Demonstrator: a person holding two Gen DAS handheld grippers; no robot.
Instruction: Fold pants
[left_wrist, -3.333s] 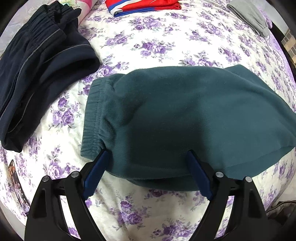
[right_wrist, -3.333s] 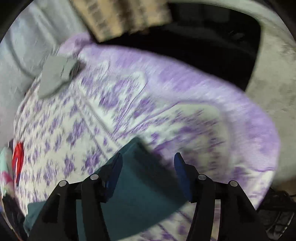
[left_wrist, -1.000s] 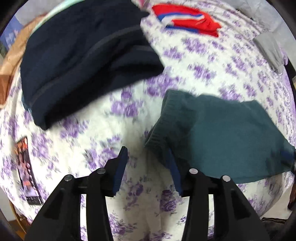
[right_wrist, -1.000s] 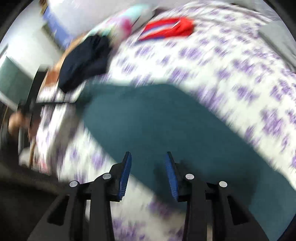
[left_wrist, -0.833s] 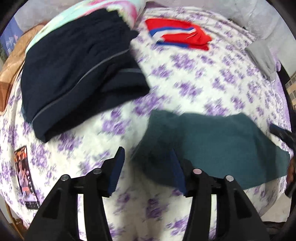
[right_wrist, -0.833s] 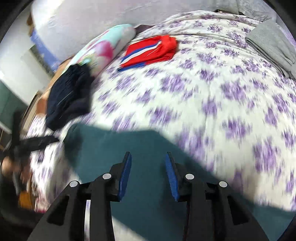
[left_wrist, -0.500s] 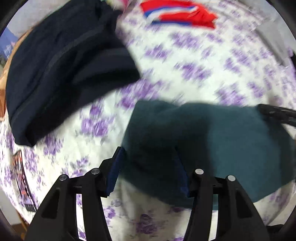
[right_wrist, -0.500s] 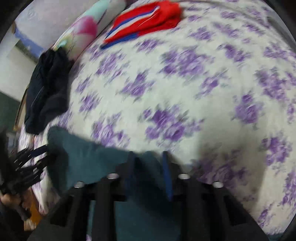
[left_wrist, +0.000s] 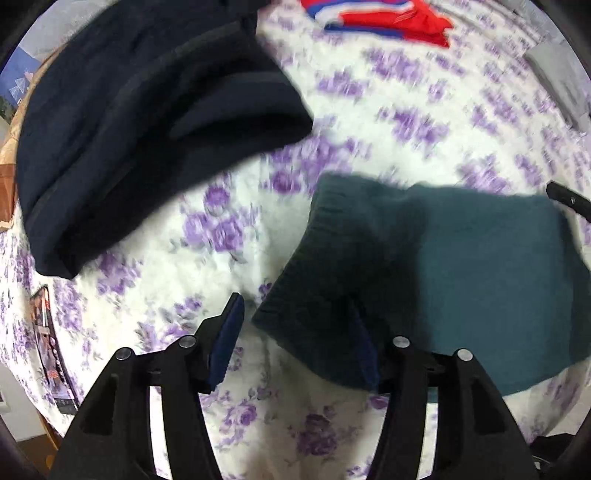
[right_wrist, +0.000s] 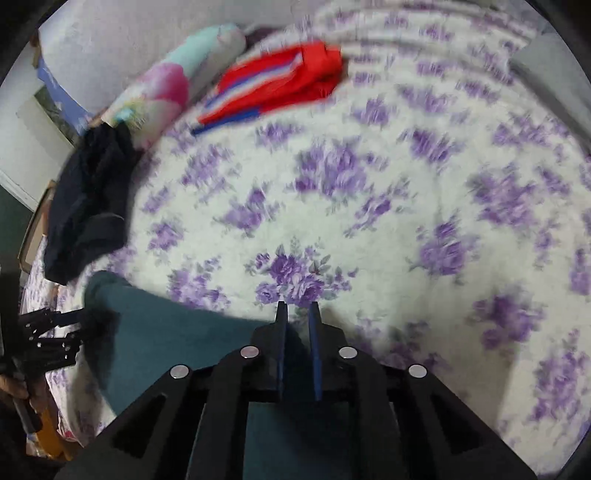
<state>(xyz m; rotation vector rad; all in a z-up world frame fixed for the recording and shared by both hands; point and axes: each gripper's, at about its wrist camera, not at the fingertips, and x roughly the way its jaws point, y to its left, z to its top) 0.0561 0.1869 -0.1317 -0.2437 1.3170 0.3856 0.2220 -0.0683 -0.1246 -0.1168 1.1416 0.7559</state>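
The folded teal pants (left_wrist: 461, 266) lie on the flowered bedspread (left_wrist: 236, 236), ribbed waistband toward the left. My left gripper (left_wrist: 295, 332) is open, its blue pads astride the waistband's near corner. My right gripper (right_wrist: 298, 317) has its pads nearly together on the far edge of the teal pants (right_wrist: 177, 339). The right gripper's black tip (left_wrist: 569, 201) shows at the pants' far right corner in the left wrist view. The left gripper (right_wrist: 55, 336) shows at the left edge of the right wrist view.
A dark navy garment (left_wrist: 140, 110) lies heaped at the left. A folded red, white and blue garment (left_wrist: 384, 16) and a grey one (left_wrist: 557, 70) lie at the back. A pillow (right_wrist: 166, 85) is by the wall. A booklet (left_wrist: 48, 347) lies near the bed's left edge.
My right gripper has closed from open onto the pants' far edge. My left gripper has moved in over the waistband corner, still open.
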